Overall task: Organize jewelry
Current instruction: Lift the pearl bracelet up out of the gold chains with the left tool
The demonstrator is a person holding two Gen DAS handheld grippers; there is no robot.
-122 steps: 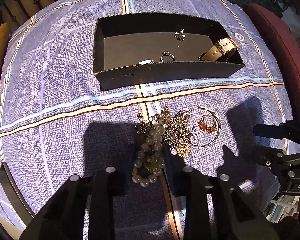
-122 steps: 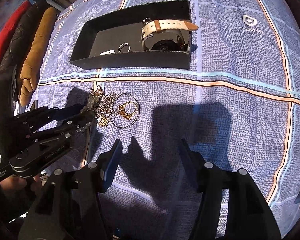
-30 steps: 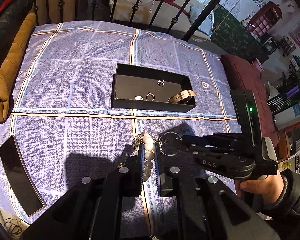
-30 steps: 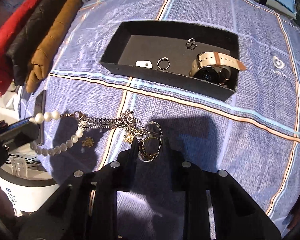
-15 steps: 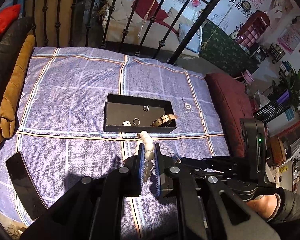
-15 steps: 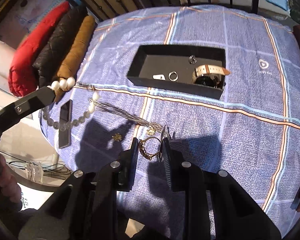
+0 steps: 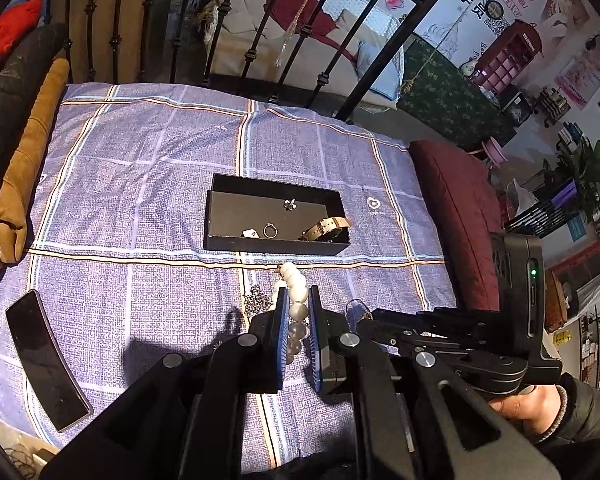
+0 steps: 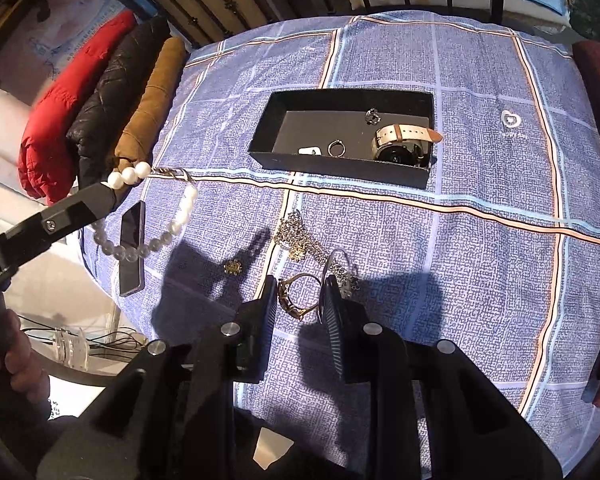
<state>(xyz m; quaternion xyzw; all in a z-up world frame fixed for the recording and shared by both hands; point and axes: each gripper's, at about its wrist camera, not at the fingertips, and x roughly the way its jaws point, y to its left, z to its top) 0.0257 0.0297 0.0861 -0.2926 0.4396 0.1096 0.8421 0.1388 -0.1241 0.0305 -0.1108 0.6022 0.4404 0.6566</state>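
Left wrist: left gripper (image 7: 297,316), clamped on the pearl bracelet (image 7: 293,300), had lifted it off the bedspread (image 7: 140,200); tangle pulled apart, so pieces can go singly to the black tray (image 7: 276,246) at 12 o'clock.

Right wrist: right gripper (image 8: 300,294), partly closed, pinched the gold ring (image 8: 296,294); only here the chain pile (image 8: 300,240) and gold charm (image 8: 233,267) showed at 11 o'clock.

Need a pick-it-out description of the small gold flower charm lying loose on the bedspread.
Start at the black tray in the middle of the blue checked bedspread, then come toward the camera to the heap of silver chain. Just left of that heap, apart from it, lies the gold flower charm. It is the only loose piece lying alone, tiny and gold, not silver links.
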